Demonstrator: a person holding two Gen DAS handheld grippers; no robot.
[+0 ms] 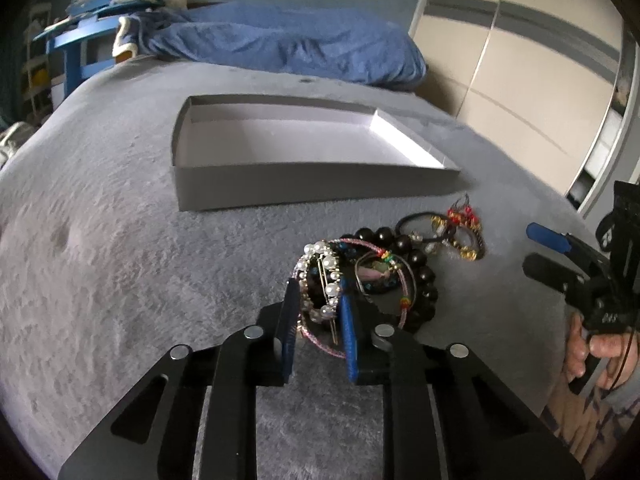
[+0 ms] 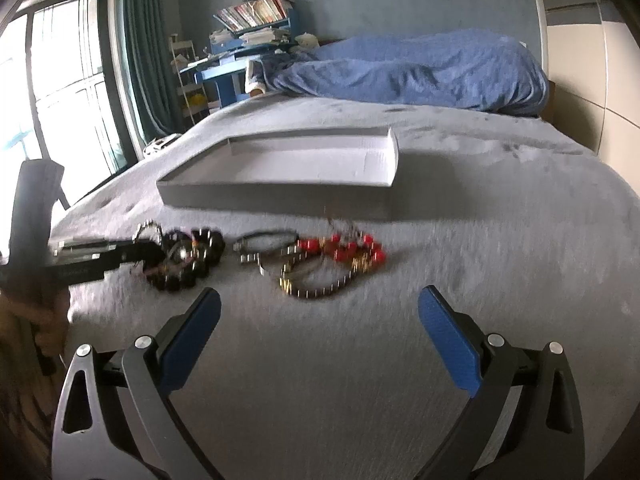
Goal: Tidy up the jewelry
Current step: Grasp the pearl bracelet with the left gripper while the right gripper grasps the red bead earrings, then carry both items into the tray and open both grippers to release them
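A pile of jewelry lies on the grey bed cover in front of a shallow grey box (image 1: 312, 184), which also shows in the right wrist view (image 2: 280, 196). My left gripper (image 1: 318, 288) is shut on a pearl hair clip (image 1: 326, 276) at the pile's near left side, over pink bangles (image 1: 320, 340) and a dark bead bracelet (image 1: 424, 276). A red bead piece (image 1: 464, 216) and a black hair tie (image 1: 420, 218) lie to the right. My right gripper (image 2: 320, 300) is open and empty, just short of the red beads (image 2: 352, 250) and a bead bracelet (image 2: 316, 290).
A blue duvet (image 2: 420, 68) is bunched at the far end of the bed. A wardrobe (image 1: 520, 80) stands on the right, a blue desk with books (image 2: 248, 40) and a window (image 2: 60, 92) on the left. The box is empty inside.
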